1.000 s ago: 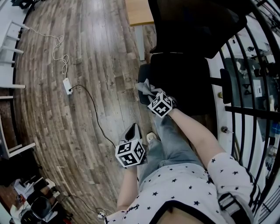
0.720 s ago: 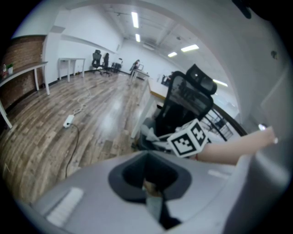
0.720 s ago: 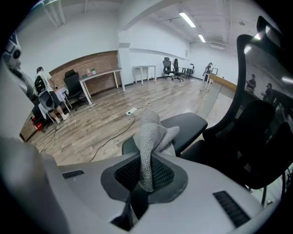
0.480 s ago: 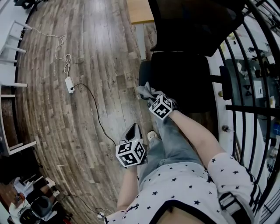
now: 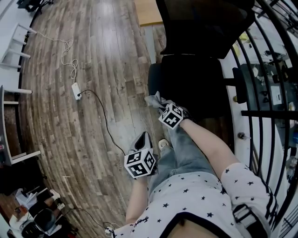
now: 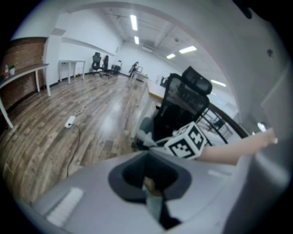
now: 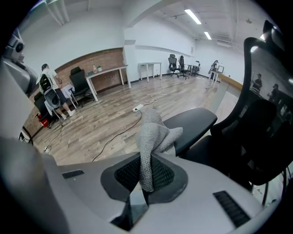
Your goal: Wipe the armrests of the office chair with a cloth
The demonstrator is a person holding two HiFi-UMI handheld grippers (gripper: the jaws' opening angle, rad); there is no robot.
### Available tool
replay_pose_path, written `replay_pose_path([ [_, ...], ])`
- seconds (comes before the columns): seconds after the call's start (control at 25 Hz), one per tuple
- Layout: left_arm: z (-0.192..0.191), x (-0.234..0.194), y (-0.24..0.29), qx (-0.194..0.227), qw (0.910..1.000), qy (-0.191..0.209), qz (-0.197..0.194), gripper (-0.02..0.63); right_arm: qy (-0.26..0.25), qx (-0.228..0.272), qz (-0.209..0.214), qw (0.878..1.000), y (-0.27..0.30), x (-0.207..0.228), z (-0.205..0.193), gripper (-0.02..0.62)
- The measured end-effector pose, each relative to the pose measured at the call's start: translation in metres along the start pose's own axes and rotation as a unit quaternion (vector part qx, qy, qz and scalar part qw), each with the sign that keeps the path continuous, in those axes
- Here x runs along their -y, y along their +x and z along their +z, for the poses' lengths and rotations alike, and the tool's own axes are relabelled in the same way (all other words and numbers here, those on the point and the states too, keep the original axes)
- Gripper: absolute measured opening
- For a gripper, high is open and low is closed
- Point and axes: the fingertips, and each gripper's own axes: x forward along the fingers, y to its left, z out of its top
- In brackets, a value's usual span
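The black office chair (image 5: pixel 191 76) stands ahead of me, its left armrest (image 5: pixel 153 78) toward the wooden floor and its right armrest (image 5: pixel 240 90) by the railing. My right gripper (image 5: pixel 161 104) is shut on a grey cloth (image 5: pixel 155 100) at the near end of the left armrest. In the right gripper view the cloth (image 7: pixel 153 135) rises from the right gripper (image 7: pixel 145 173), bunched just before the armrest pad (image 7: pixel 194 122). My left gripper (image 5: pixel 141 137) hangs lower beside my leg, shut and empty. The left gripper (image 6: pixel 150 185) faces the chair (image 6: pixel 181 103).
A power adapter (image 5: pixel 74 90) with a black cable and a white cord (image 5: pixel 69 51) lies on the floor to the left. A black metal railing (image 5: pixel 260 111) runs along the right. A desk corner (image 5: pixel 148 11) sits behind the chair. My shoe (image 5: pixel 162 144) is below.
My right gripper with the cloth has drawn slightly back toward me along the left armrest. The left gripper has hardly moved.
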Motion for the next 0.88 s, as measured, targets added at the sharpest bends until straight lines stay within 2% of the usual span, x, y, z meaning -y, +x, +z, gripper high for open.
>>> replay_pose_path([
  [0.48, -0.007, -0.001, -0.028, 0.021, 0.9997, 0.008, -0.006, 0.002, 0.007, 0.027, -0.016, 0.999, -0.034, -0.021, 0.000, 0.035],
  [0.88, -0.005, 0.009, -0.051, 0.037, 0.9977, 0.039, -0.041, 0.002, 0.044, 0.081, -0.046, 0.995, -0.101, -0.052, 0.005, 0.037],
])
